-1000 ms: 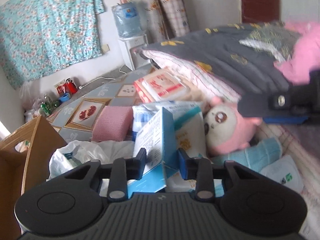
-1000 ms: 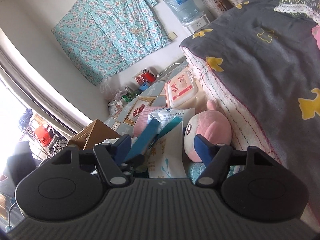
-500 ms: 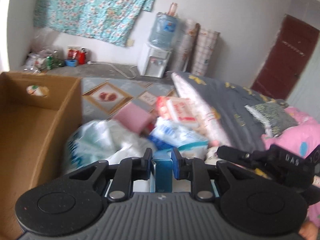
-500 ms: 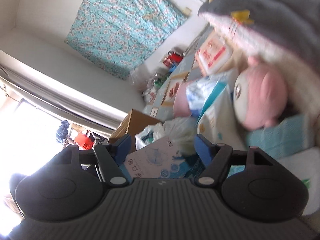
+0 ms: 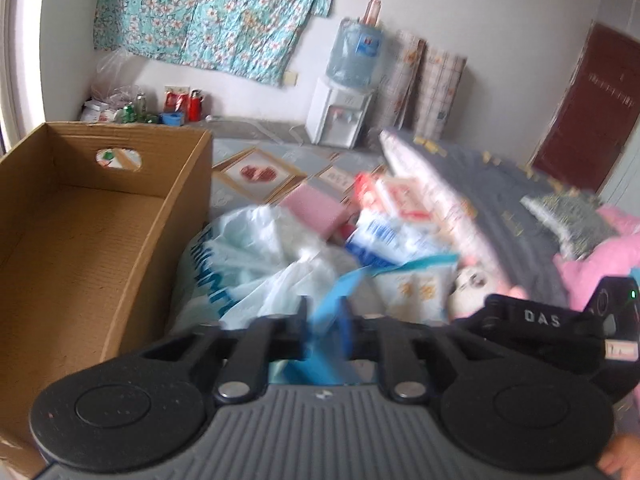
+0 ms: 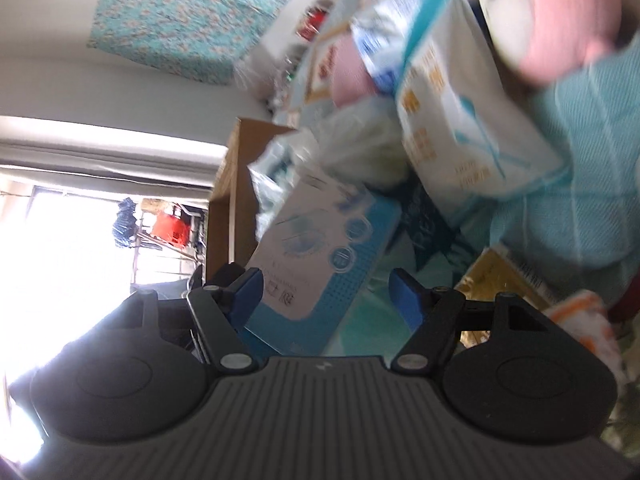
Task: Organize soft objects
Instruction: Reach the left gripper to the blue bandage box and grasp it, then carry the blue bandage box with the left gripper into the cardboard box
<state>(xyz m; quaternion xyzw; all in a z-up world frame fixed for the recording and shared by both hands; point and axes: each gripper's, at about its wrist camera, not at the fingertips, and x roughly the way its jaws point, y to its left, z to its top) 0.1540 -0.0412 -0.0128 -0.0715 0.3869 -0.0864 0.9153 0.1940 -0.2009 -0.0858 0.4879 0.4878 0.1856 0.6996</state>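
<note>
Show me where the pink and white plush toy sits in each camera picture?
Left wrist view: plush toy low right, mostly hidden beside the bed.
Right wrist view: plush toy top right corner, large and blurred.
Shared landmark: the cardboard box.

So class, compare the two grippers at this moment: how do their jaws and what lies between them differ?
The left gripper has its jaws pinched shut on a thin blue edge of the blue and white box; the right gripper stands with jaws wide, pads clear of that box's broad face. The left gripper looks towards the cardboard box; the right gripper looks at the pile, its view rolled sideways. Both have blue pads.
</note>
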